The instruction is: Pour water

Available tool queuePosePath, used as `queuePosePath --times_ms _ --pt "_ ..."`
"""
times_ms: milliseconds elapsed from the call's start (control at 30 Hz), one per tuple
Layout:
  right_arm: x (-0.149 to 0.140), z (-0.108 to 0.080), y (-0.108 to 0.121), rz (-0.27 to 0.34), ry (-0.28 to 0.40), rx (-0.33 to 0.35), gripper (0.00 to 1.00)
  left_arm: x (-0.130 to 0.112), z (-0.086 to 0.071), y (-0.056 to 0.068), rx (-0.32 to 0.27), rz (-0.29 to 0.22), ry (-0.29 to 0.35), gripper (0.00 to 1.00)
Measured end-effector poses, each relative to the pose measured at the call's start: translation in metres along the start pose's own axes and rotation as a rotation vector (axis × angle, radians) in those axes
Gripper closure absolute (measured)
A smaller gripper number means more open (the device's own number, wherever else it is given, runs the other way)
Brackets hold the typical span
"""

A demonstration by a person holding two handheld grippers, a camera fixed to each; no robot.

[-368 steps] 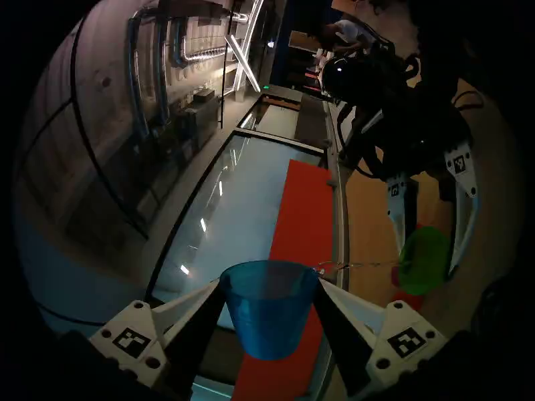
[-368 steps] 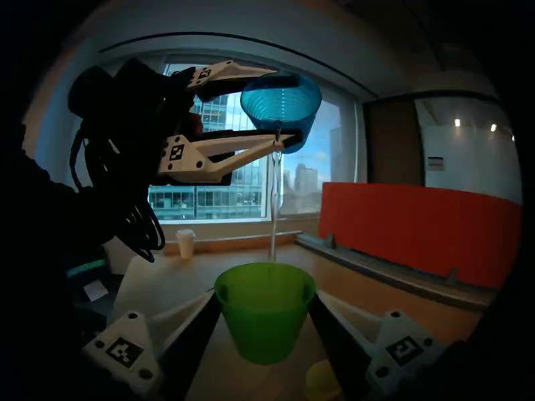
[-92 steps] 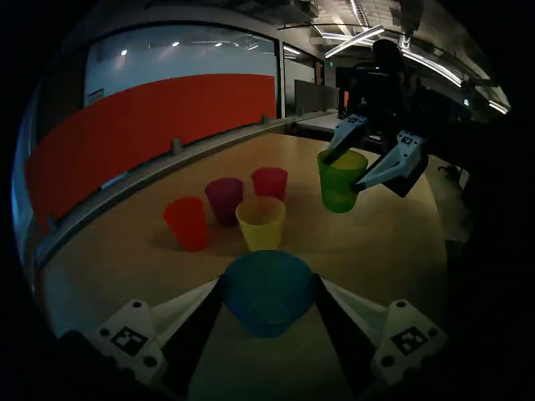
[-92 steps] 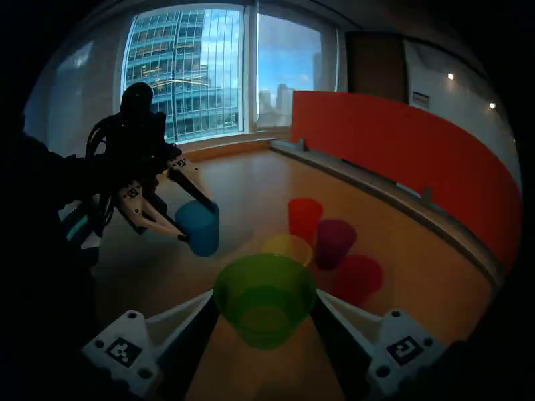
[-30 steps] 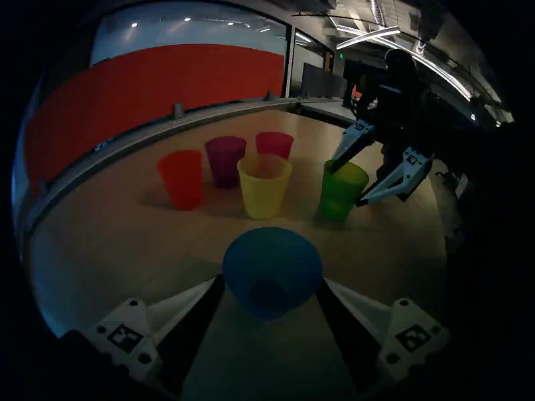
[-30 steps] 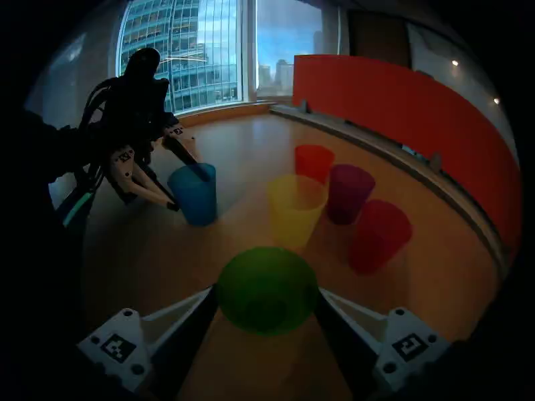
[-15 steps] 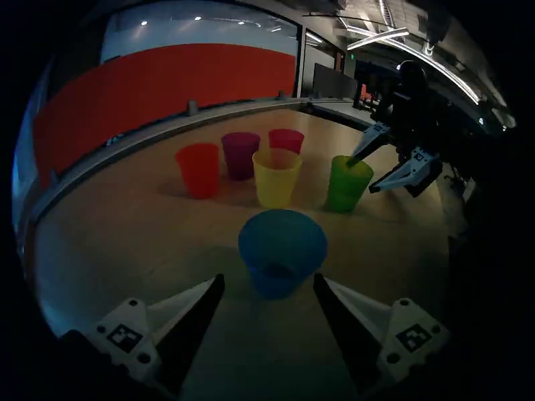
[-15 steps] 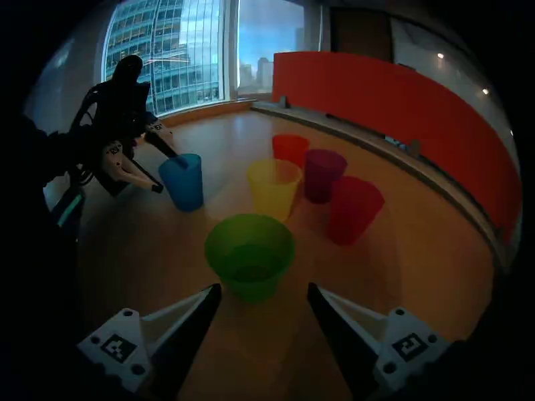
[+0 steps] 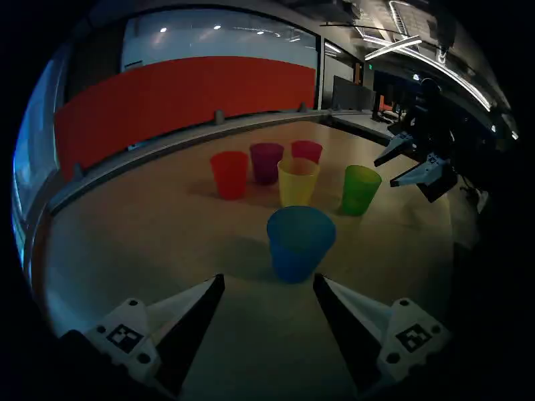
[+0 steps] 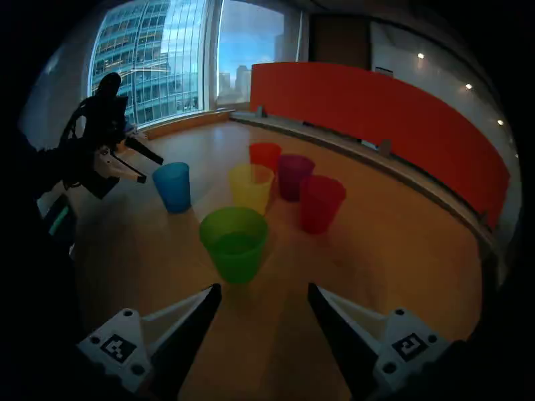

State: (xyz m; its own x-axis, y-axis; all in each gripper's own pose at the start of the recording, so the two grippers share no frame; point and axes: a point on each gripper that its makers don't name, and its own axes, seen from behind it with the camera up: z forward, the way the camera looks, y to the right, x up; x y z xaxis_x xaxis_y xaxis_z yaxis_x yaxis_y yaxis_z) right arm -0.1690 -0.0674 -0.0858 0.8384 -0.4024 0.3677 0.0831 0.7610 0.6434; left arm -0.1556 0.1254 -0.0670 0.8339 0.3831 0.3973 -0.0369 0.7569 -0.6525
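Note:
A blue cup (image 9: 300, 242) stands upright on the wooden table (image 9: 134, 234), a short way beyond my open left gripper (image 9: 267, 284), which holds nothing. The green cup (image 10: 234, 242), with water in it, stands just ahead of my open right gripper (image 10: 259, 287). In the left gripper view the green cup (image 9: 360, 189) stands farther off, and the right gripper (image 9: 414, 160) hovers beyond it, open. In the right gripper view the blue cup (image 10: 172, 186) stands at the left with the left gripper (image 10: 137, 164) beside it, apart from it.
Between the two cups stand a yellow cup (image 9: 298, 181), an orange cup (image 9: 229, 174), a purple cup (image 9: 266, 162) and a pink-red cup (image 9: 306, 150). A red partition (image 9: 187, 93) runs along the table's far edge. Windows (image 10: 160, 60) lie behind the left gripper.
Both grippers have let go of their cups, opened and drawn back. The blue and green cups now stand on the table, farther from the fingers than half a second ago.

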Motion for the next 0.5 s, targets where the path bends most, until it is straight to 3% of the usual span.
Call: queuePosePath --times_ms 200,500 --pt "0.011 -0.009 0.012 0.03 0.049 -0.062 0.0 0.005 -0.006 -0.01 0.068 -0.001 0.039 0.01" --pt "0.041 -0.024 0.029 0.091 0.156 -0.166 0.0 0.016 -0.024 -0.032 0.181 -0.06 0.142 0.01"
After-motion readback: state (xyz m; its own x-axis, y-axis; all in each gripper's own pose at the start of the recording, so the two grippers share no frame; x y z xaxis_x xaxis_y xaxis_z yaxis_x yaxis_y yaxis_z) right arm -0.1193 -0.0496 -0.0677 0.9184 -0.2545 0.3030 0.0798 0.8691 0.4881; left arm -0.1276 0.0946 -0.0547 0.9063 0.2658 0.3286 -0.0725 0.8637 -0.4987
